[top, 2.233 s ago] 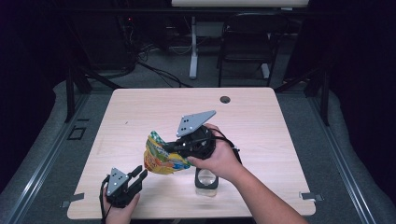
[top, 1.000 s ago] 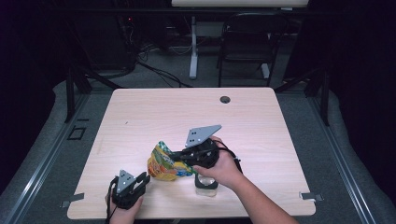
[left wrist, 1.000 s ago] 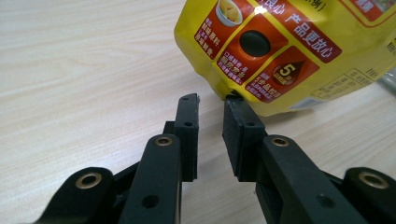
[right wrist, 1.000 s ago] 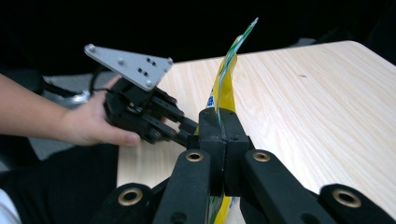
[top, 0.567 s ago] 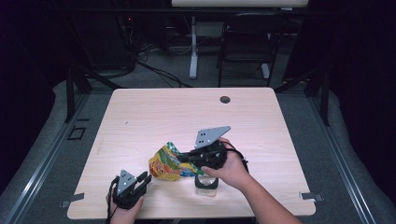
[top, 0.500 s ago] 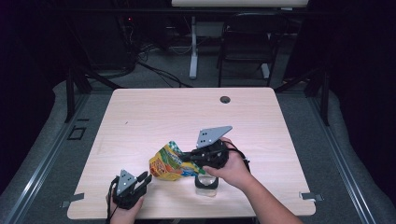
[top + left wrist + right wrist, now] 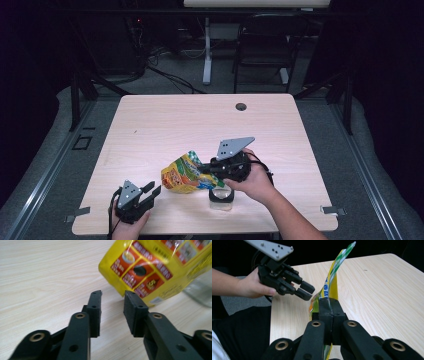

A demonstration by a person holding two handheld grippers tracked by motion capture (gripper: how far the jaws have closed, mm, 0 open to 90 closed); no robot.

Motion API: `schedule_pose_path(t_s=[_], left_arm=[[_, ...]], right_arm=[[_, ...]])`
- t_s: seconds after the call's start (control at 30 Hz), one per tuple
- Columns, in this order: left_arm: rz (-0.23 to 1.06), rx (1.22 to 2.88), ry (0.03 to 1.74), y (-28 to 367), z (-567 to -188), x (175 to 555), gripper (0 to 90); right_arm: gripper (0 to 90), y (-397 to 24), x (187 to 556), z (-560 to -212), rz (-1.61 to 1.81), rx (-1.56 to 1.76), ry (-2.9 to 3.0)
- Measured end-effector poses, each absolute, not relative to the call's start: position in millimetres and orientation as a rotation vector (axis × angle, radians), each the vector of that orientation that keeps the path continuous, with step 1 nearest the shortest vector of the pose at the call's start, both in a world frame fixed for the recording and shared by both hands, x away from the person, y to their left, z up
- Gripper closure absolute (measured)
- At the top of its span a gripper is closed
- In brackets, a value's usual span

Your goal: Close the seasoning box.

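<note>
A yellow snack bag with printed food pictures hangs tilted over the table's near middle. My right gripper is shut on the bag's upper edge, and the jaws pinch the thin film between them. My left gripper rests at the front left, just short of the bag's lower corner. Its jaws have just been opening and stand apart with nothing between them. From the right gripper view, the left gripper points at the bag from the left.
A small clear glass jar stands on the wooden table under the right hand, and its blurred glass lies behind the bag. A dark grommet hole sits at the far edge. Chairs and cables lie beyond.
The right gripper has carried the bag a little to the right and nearer the front edge, over the jar. The left gripper stayed in place and its jaws have spread.
</note>
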State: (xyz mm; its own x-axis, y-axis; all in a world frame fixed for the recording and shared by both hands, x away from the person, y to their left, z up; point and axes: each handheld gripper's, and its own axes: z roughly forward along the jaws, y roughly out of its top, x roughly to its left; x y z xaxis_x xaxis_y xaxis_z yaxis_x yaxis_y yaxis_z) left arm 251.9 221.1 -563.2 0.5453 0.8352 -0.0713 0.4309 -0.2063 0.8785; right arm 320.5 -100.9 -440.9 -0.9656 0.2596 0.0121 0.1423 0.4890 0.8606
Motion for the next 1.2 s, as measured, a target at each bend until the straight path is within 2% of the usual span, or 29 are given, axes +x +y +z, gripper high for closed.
schedule_pose_path(t_s=[0.17, 0.3, 0.4, 0.57, 0.83, 1.2], left_arm=[[0.450, 1.802, 1.015, 227.3, -558.3, 257.6, 58.5], [0.350, 1.820, 0.959, 228.4, -557.2, 264.0, 48.7], [0.267, 1.818, 0.944, 228.0, -561.6, 268.6, 44.8], [0.191, 1.815, 0.947, 227.1, -569.6, 275.1, 44.3], [0.154, 1.874, 0.883, 216.3, -579.4, 279.3, 44.7], [0.196, 1.854, 0.886, 216.6, -577.1, 275.2, 50.2]], right_arm=[[90.0, -100.3, 319.5, -440.4, 1.481, 0.337, 2.607], [90.0, -100.3, 319.4, -440.7, 1.483, 0.335, 2.603], [90.0, -100.8, 319.5, -441.1, 1.488, 0.334, 2.603], [90.0, -101.0, 319.7, -441.5, 1.494, 0.334, 2.601], [90.0, -101.5, 319.5, -441.8, 1.497, 0.322, 2.604], [90.0, -103.3, 320.2, -444.4, 1.532, 0.341, 2.593]])
